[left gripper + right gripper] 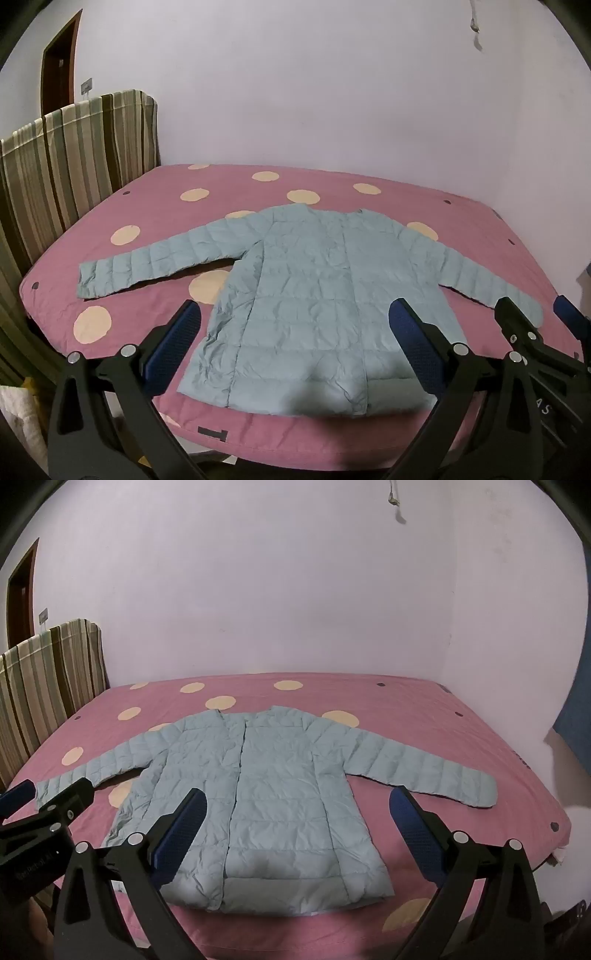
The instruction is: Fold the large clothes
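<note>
A: Pale blue quilted nylon, by the look of it. That puffer jacket (314, 295) lies flat and front-up on the pink dotted mattress (147, 206), hem toward the near edge, collar toward the far wall, both sleeves spread out to the side edges.

B: And the grippers?

A: Both hover above the near edge, tilted down at the hem. The left gripper (295, 332) stands fully open with nothing between its blue pads; the right gripper (299, 819) is the same, wide apart and empty. Neither touches the cloth.

B: How do you think it will handle?

A: Light and soft, I'd judge, with a slick shell that could slide out of a shallow pinch. The padding makes it springy, so a fold may puff back up unless pressed flat.

B: Where would you take hold?

A: At a cuff, probably. The left sleeve (147, 262) ends near the left edge, the right sleeve (424, 771) near the right edge. Pinching each cuff deep, through both layers, would let the sleeves be carried across the body. The hem corners would serve later.
</note>
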### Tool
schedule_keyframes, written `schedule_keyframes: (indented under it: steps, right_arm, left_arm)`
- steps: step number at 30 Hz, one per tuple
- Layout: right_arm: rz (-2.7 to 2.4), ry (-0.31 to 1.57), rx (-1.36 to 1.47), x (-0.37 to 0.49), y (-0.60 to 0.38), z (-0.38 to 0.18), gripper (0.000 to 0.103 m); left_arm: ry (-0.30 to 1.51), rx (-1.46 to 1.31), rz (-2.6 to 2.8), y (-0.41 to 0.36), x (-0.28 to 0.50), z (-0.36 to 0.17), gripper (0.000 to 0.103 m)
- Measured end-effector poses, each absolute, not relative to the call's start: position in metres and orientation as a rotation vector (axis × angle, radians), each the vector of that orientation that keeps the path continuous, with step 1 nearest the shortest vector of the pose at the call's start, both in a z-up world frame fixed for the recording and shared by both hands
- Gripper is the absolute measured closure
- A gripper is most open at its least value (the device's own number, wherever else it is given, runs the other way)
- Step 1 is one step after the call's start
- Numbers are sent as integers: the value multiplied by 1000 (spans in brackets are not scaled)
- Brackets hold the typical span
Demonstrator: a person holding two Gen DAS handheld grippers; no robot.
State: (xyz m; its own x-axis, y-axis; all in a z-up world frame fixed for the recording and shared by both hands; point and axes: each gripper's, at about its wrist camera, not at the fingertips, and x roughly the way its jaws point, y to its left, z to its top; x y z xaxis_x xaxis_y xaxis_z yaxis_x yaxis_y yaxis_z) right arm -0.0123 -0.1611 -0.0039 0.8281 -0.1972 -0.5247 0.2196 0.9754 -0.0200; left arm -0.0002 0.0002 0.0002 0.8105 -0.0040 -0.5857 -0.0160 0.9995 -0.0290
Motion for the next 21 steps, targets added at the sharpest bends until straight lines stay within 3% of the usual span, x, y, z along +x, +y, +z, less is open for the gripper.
schedule_keyframes:
  steps: [21]
  right_arm:
    - [-220, 551, 44, -13, -161, -2, 5]
  left_arm:
    - [628, -38, -1, 3, -1, 5, 2]
